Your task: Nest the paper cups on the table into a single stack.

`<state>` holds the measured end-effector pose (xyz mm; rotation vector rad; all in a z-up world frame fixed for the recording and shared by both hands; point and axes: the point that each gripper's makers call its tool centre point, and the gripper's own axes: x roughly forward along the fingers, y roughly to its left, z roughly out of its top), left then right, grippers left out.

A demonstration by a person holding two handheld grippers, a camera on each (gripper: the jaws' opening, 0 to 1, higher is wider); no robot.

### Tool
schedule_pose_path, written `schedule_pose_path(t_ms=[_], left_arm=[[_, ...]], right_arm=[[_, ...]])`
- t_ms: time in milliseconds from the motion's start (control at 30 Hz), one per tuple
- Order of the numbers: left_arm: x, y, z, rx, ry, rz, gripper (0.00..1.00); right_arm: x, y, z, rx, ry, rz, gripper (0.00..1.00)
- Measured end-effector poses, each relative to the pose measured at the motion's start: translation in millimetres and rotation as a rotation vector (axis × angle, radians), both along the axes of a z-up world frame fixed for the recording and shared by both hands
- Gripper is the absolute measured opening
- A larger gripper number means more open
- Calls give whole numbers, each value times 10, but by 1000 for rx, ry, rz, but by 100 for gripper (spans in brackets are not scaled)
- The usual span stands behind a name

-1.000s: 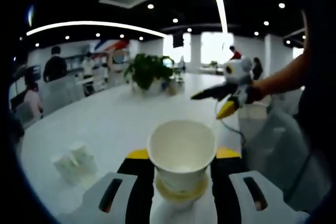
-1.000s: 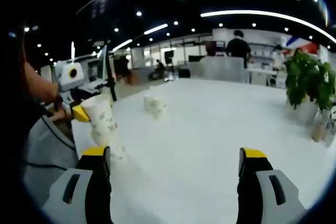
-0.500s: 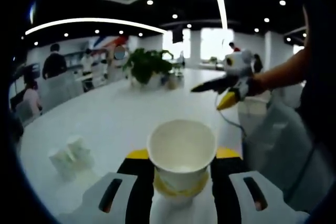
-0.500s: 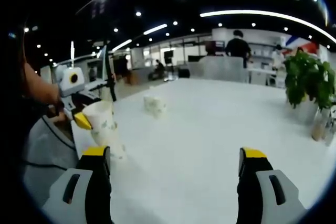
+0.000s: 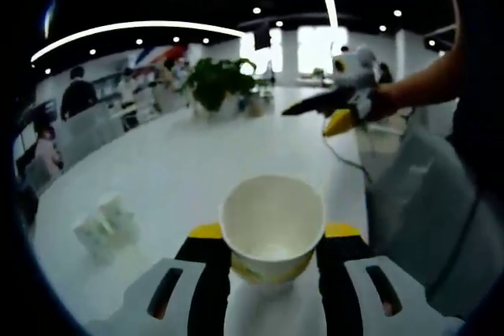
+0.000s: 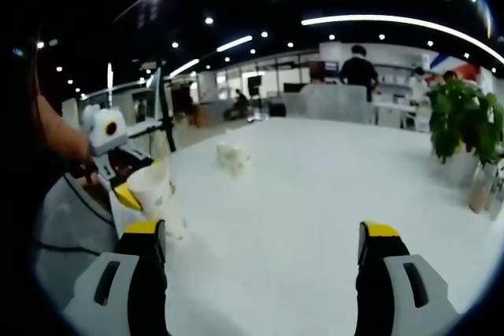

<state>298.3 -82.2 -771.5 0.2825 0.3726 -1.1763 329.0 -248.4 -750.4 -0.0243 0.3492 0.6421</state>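
Left tongs: the left gripper has its jaws closed in on one cup, gripped low on its wall, mouth open toward the camera, empty inside. In the right gripper view the same gripper and cup sit at 9 o'clock, a yellow tip against the cup's side.

Right tongs: the right gripper stands wide, jaws far apart with nothing between them, bare table ahead. In the left gripper view it hangs in the air at 1 o'clock; from that angle I cannot tell its opening.

Cups, counted: one in the left tongs. A small pale cluster rests on the table at 9 o'clock in the left gripper view, well apart from the held cup; it sits near 11 o'clock in the right gripper view. It looks like two or three cups, too blurred to count surely.

Plant: one, leafy, at 12 o'clock on the far table edge; at 3 o'clock in the right gripper view.

People: a few standing in the background.

Left gripper view alone: the cup's inside.

Right gripper view alone: the cup's printed outer wall.
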Motion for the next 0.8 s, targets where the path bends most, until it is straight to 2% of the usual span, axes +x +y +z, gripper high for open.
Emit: schedule_pose_path(t_ms=[433,600,800], left_arm=[[0,-28,11,-4,-12,-2,43],[-16,-46,16,-10,-6,-7,51],[-4,-5,29,-20,4,10,55]], right_arm=[[28,39,2,0,0,10,100],[51,73,38,10,-5,10,100],[62,113,48,15,-8,16,100]])
